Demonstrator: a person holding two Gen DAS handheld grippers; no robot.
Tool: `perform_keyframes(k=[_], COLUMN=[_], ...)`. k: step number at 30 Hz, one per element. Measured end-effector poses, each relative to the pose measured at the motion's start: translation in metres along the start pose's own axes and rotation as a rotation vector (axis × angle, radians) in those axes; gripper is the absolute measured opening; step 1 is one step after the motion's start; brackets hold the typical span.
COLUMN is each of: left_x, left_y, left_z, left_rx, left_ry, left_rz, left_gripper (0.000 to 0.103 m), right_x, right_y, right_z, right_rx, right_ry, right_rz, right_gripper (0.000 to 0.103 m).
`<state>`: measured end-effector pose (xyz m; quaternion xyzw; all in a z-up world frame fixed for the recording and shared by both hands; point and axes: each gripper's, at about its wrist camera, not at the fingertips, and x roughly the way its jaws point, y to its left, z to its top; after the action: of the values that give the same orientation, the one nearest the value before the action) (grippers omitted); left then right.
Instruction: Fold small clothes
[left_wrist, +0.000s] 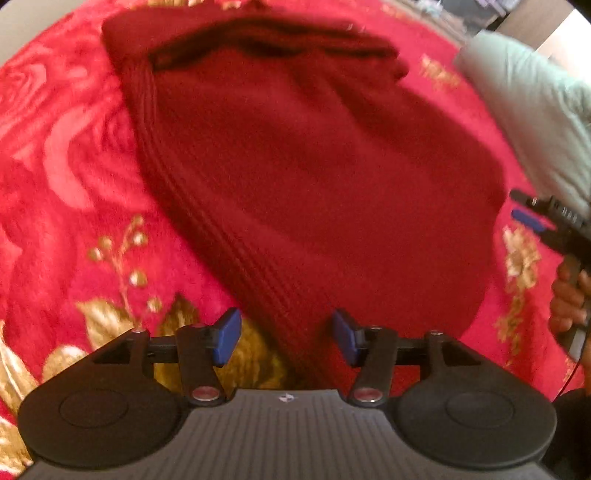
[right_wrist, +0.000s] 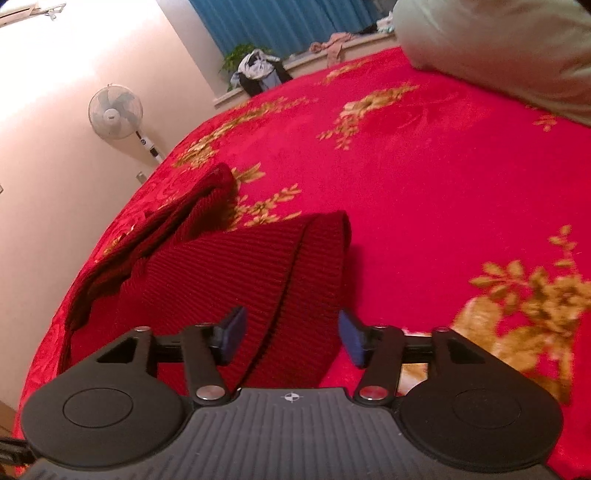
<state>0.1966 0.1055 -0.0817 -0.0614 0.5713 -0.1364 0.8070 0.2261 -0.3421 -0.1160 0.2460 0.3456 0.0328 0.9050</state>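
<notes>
- The blanket (left_wrist: 66, 177), red with gold flowers, fills both views; it is soft and thick, so a fold laid on it can slip or bunch up. It is better to press each fold flat before letting go.
- The sweater (left_wrist: 314, 177), dark red knit, lies on the blanket in the centre of the left view; in the right view it takes the lower left, with a ribbed band running up the middle.
- It seems already folded once, as layers show at the upper edge of the left view. In my judgement the next step is a new grasp for another fold.
- A pale pillow (right_wrist: 498, 48) lies at the upper right, well apart from the sweater.
- The left gripper (left_wrist: 286, 338) has open jaws, with the ribbed edge just beyond its pads and nothing pressed.
- The right gripper (right_wrist: 291, 338) is also open, above the band; nothing is held.
- To do it well, both grippers should take all layers at matching corners, then lift together so the knit does not stretch.
</notes>
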Motion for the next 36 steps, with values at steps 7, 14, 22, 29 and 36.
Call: perform_keyframes(k=[7, 14, 22, 29, 36], left_x=[0.009, -0.002, -0.049, -0.121, -0.157], left_y=[-0.001, -0.011, -0.002, 0.051, 0.126], left_z=[-0.001, -0.003, -0.013, -0.047, -0.091], left_rx=[0.043, 0.051, -0.004, -0.099, -0.178], left_ry=[0.001, -0.047, -0.219, -0.424, -0.422], left_rz=[0.005, 0.014, -0.079, -0.11, -0.127], left_gripper=[0.056, 0.016, 0.009, 0.007, 0.0], right_x=[0.035, 0.043, -0.029, -0.126, -0.174], right_y=[0.001, 0.005, 0.024, 0.056, 0.092], right_z=[0.003, 0.003, 0.004, -0.029, -0.096], right_rx=[-0.033, -0.031, -0.043, -0.141, -0.36], right_ry=[0.045, 0.042, -0.098, -0.132, 0.079], right_rz=[0.02, 0.078, 0.223, 0.274, 0.253], right_gripper=[0.06, 0.007, 0.002, 0.001, 0.0])
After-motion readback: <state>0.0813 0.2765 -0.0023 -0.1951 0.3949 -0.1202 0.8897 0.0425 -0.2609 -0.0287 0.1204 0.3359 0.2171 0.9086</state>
